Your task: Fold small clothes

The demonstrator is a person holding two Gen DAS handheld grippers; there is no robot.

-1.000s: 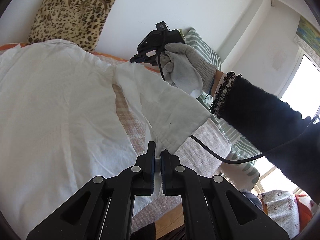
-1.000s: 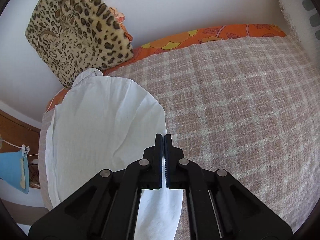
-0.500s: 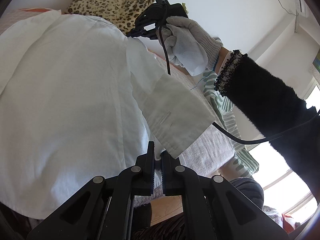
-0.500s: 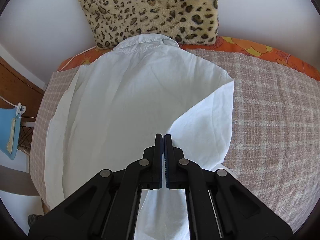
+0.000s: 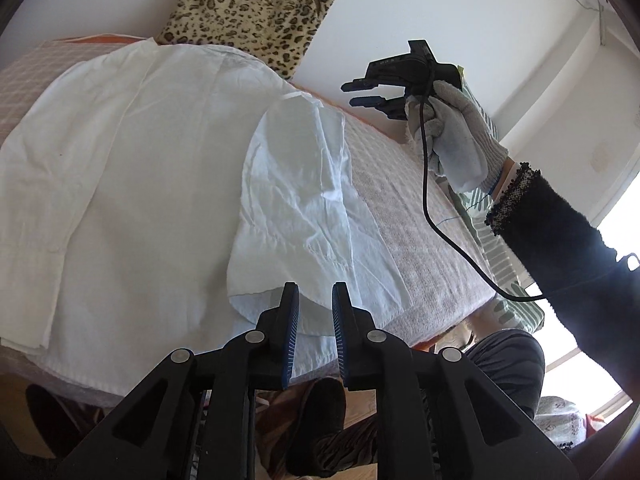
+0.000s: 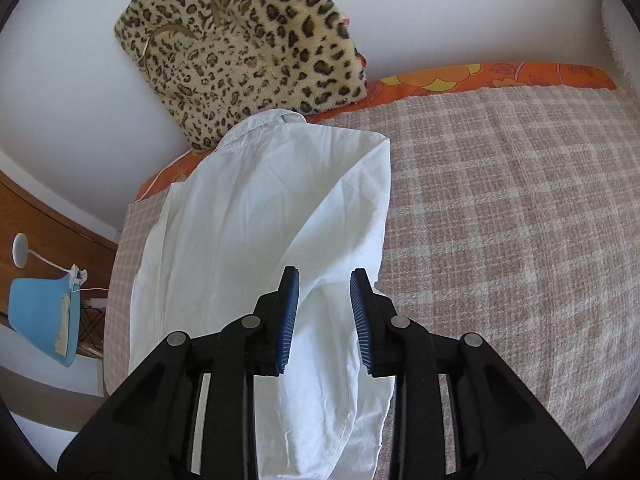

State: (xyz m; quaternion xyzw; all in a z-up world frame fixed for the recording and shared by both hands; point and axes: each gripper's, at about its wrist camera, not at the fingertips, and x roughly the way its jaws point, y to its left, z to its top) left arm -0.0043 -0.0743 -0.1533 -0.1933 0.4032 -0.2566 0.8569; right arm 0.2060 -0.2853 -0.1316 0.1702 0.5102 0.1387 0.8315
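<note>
A white shirt (image 5: pixel 152 168) lies spread on the bed (image 6: pixel 500 220), over a pink checked cover, with its collar up near the leopard-print cushion (image 6: pixel 248 40) that leans on the white wall. In the left wrist view the shirt fills the left and centre of the frame, and 1 sleeve (image 5: pixel 296 200) is folded inward across the body, its cuff edge ending low in the centre.

The left tool (image 5: pixel 315 300) sits at the bottom centre, right above that folded edge. Its jaws have just been opening and now stand a little apart, blue pads showing, with nothing clamped; the cloth lies beyond them, not pinched.

Up in the upper right of the same view, the right tool (image 5: pixel 362 94) hangs in the air above the bed, gripped by a hand in a grey knit glove (image 5: pixel 456 140), with a black fuzzy sleeve (image 5: pixel 580 264) behind it and a black cable (image 5: pixel 432 208) trailing down.

From the right wrist view, the right tool (image 6: pixel 324 292) has also just been opening: its 2 jaws are apart, empty, with the shirt below and between them in the lower centre. An orange floral sheet (image 6: pixel 480 76) shows along the far edge of the bed. At far left, a blue lampshade (image 6: pixel 40 312) sits low beside the wooden furniture.
</note>
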